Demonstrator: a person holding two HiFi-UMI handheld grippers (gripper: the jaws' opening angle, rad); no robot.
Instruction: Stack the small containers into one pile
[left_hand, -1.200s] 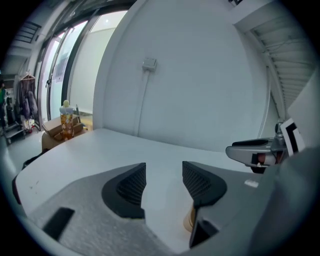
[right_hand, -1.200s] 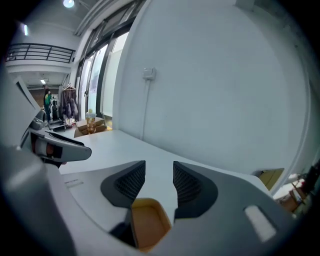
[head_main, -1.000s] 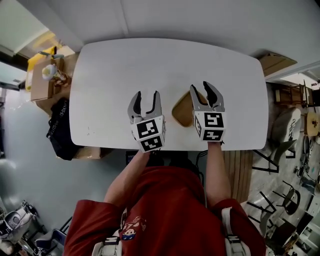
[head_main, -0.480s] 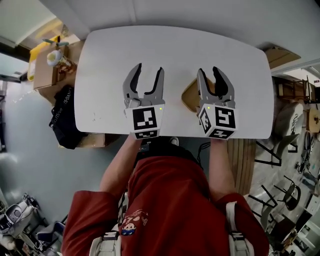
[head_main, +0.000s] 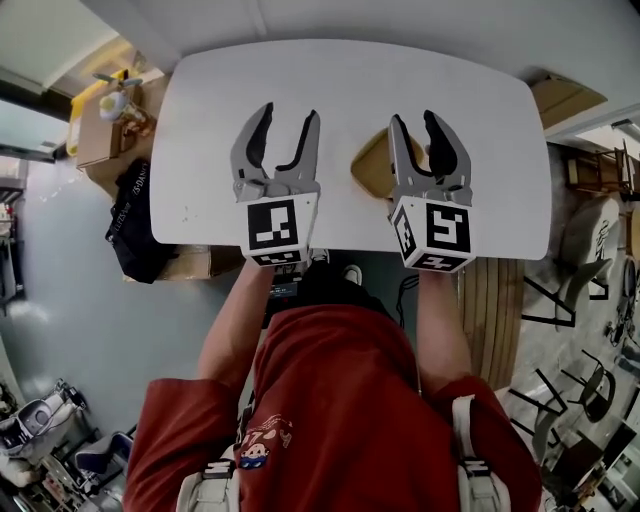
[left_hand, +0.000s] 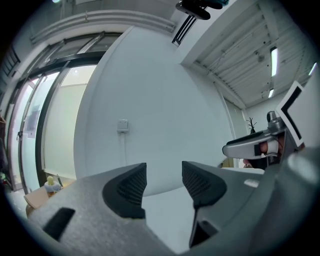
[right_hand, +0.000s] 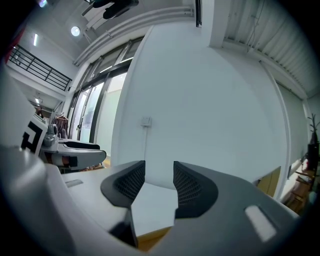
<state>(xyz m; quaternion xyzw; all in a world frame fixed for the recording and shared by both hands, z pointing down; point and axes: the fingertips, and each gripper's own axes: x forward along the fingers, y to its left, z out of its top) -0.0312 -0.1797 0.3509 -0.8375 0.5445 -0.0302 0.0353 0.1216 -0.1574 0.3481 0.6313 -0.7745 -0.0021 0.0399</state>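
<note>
Wooden piece (head_main: 372, 165): on table (head_main: 350, 90), near edge, right of middle, partly under right gripper (head_main: 414, 118).
Left gripper (head_main: 289, 112): over near edge, left of wooden piece.
Bag (head_main: 135, 225): floor, beside left edge.
Box (head_main: 95, 140): behind bag.

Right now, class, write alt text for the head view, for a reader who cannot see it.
A person in a red shirt holds the left tool and right tool, both open and empty, over a white table. A tan object lies on the table beneath the right tool.
</note>
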